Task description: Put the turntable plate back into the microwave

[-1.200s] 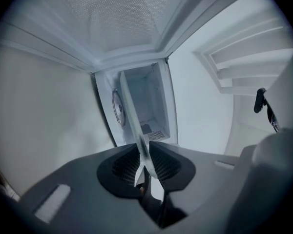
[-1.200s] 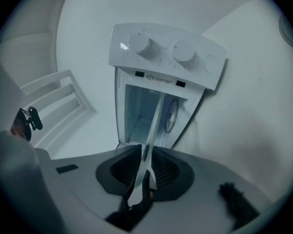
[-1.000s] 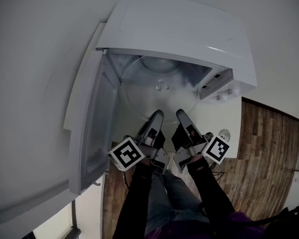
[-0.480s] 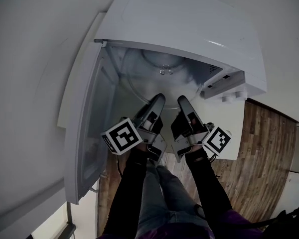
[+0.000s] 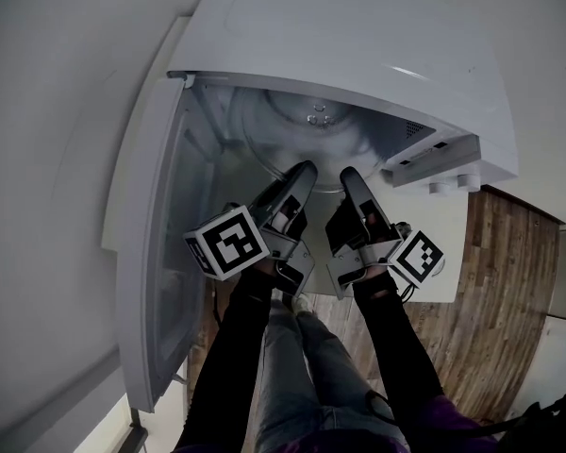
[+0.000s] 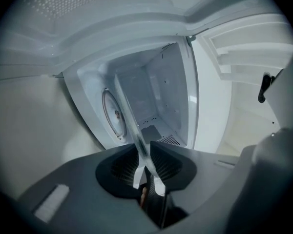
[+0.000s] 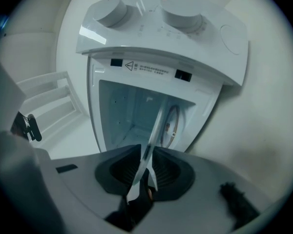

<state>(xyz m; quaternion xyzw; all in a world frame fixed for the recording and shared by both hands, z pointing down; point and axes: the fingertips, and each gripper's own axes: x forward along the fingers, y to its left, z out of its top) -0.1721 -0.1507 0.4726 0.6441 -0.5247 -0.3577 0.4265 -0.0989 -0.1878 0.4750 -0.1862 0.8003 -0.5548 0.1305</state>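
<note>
The clear glass turntable plate [image 5: 307,140] hangs level in the mouth of the open white microwave [image 5: 358,36], above the hub [image 5: 318,116] on the cavity floor. My left gripper [image 5: 300,179] grips its near rim on the left; its jaws are opening, with the rim still between the pads. My right gripper [image 5: 351,182] is shut on the near rim beside it. The left gripper view shows the plate [image 6: 129,116] edge-on, running from my left gripper [image 6: 145,152] into the cavity. In the right gripper view the plate [image 7: 155,130] likewise rises from my right gripper [image 7: 147,155].
The microwave door [image 5: 146,243] stands swung open at the left, close to my left arm. Two knobs [image 7: 110,11] sit on the control panel to the right of the opening. A roller ring [image 6: 113,115] lies on the cavity floor. Wooden flooring [image 5: 491,300] lies below.
Both grippers have carried the plate forward, so more of it now reaches into the microwave cavity. The microwave looms nearer in the head view.
</note>
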